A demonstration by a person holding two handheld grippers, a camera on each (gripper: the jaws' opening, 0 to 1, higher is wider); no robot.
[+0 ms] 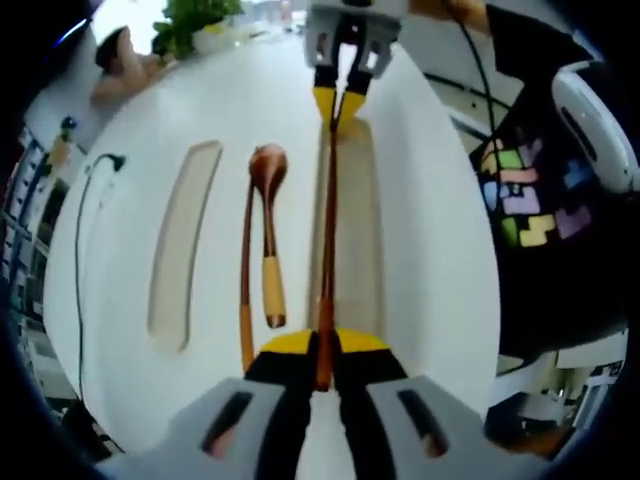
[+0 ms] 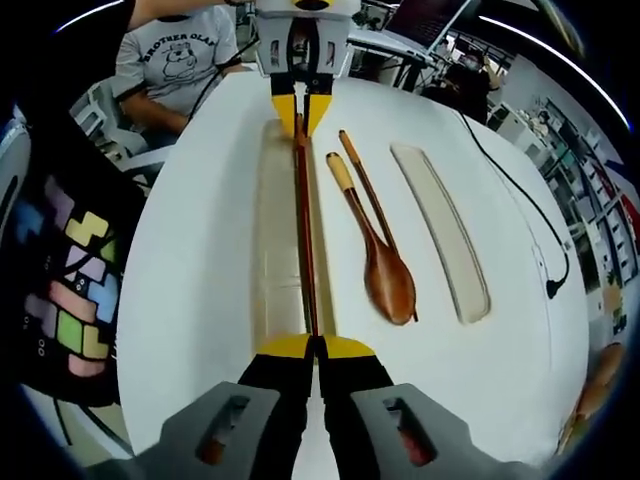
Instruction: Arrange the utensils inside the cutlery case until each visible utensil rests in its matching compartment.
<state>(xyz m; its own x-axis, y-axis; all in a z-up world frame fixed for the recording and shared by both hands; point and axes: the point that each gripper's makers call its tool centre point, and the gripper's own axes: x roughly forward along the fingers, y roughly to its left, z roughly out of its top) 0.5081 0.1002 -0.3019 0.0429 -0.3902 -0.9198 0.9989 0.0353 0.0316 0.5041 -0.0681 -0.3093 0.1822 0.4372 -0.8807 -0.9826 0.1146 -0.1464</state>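
A dark wooden chopstick (image 1: 330, 230) stretches over a long translucent compartment (image 1: 362, 240) of the cutlery case. My left gripper (image 1: 322, 345) is shut on its near end, and my right gripper (image 1: 340, 105) pinches the far end. In the right gripper view the same chopstick (image 2: 305, 230) runs from my right gripper (image 2: 315, 348) to my left gripper (image 2: 300, 110), above the compartment (image 2: 275, 250). Beside it on the white table lie a wooden spoon (image 2: 385, 275) with a yellow band and a second chopstick (image 2: 365, 190). The spoon (image 1: 268, 175) and the second chopstick (image 1: 245, 270) lie left of the held one.
Another translucent tray piece (image 1: 183, 245) (image 2: 440, 230) lies beyond the spoon. A black cable (image 2: 520, 220) crosses the table (image 2: 200, 200) edge. A seated person in a grey shirt (image 2: 180, 60) is at the far side. A black panel with coloured blocks (image 1: 530, 200) stands off the table.
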